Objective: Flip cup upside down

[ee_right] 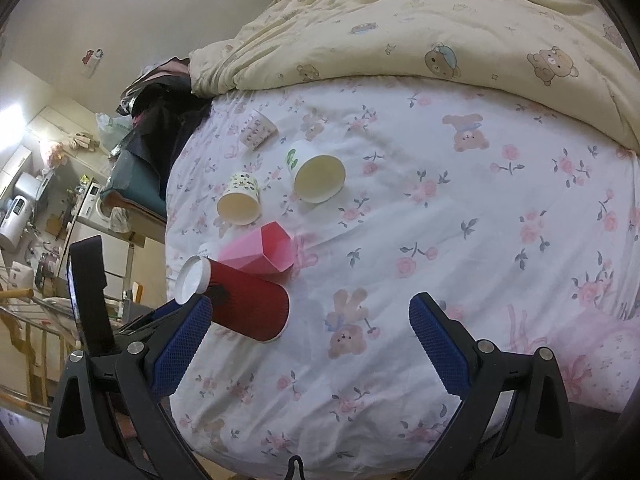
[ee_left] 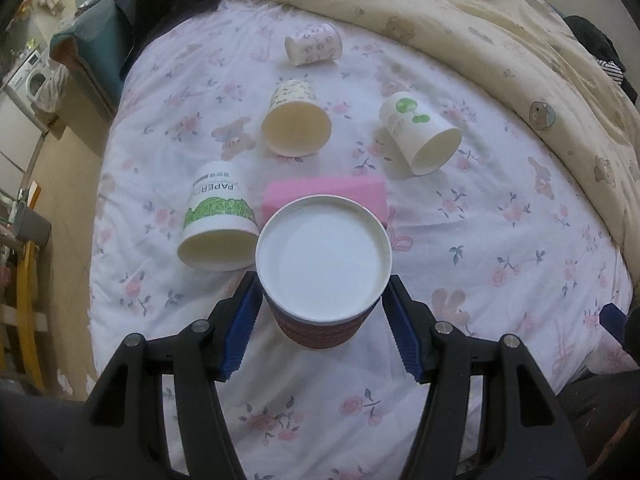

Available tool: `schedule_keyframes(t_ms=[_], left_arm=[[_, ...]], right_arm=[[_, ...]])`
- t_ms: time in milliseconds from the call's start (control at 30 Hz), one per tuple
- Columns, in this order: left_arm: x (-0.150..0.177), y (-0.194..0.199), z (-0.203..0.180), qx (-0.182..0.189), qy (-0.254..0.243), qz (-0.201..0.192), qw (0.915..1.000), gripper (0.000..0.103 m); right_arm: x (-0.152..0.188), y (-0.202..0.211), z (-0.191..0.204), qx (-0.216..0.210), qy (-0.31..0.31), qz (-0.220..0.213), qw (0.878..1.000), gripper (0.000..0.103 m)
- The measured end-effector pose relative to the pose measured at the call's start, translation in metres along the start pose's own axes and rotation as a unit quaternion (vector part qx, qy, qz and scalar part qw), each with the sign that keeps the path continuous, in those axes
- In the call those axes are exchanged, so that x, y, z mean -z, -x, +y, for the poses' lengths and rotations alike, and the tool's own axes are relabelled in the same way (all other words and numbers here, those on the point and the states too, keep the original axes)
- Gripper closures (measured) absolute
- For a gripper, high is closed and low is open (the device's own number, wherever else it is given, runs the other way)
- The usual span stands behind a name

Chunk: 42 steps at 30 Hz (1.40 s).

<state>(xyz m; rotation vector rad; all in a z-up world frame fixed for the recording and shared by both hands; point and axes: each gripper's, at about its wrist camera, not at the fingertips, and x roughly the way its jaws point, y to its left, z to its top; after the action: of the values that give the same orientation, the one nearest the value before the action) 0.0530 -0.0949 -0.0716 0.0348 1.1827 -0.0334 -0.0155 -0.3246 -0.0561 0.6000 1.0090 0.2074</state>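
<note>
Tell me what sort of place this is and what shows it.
Most likely a bedroom in a small home. The cups lie on a bed with a floral sheet, a cream teddy-bear quilt is bunched along its far side, and a washing machine stands past the bed's edge.

"PAPERCU…" reads upside down on the green-banded paper cup (ee_left: 218, 216) at ten o'clock; its smaller print is illegible.
</note>
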Motion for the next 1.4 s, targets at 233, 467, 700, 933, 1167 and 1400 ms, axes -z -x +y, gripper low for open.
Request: schedule_keyframes(t_ms=[233,467,700,933,1167,1400], left_arm=[[0.002,0.001,-0.002,-0.003,-0.004,-0.009,0.9999,0.044],[0.002,0.002,0.002,0.01,-0.006,-0.012,0.9999,0.028],[0.009,0.016,0.006,0.025,-0.006,-0.034,0.9991,0.02],[0.015,0.052,0.02,0.027,-0.002,-0.087,0.9958,0.017],[0.029,0.101,0.046,0.019,0.017,-0.152,0.9881,0.017],[0.056,0.138,0.077,0.009,0.031,-0.186,0.9819,0.008]], right_arm=[[-0.001,-0.004,-0.001,-0.007,-0.009,0.008,1.0,0.002],[0.0,-0.007,0.003,-0.003,-0.002,0.013,1.0,0.002],[0.0,-0.011,0.006,-0.006,0.004,0.016,1.0,0.002],[0.003,-0.01,0.014,-0.003,0.023,0.005,1.0,0.002],[0.006,0.002,0.022,-0.009,0.041,-0.019,0.999,0.002],[0.017,0.016,0.042,-0.006,0.087,-0.052,0.995,0.002]])
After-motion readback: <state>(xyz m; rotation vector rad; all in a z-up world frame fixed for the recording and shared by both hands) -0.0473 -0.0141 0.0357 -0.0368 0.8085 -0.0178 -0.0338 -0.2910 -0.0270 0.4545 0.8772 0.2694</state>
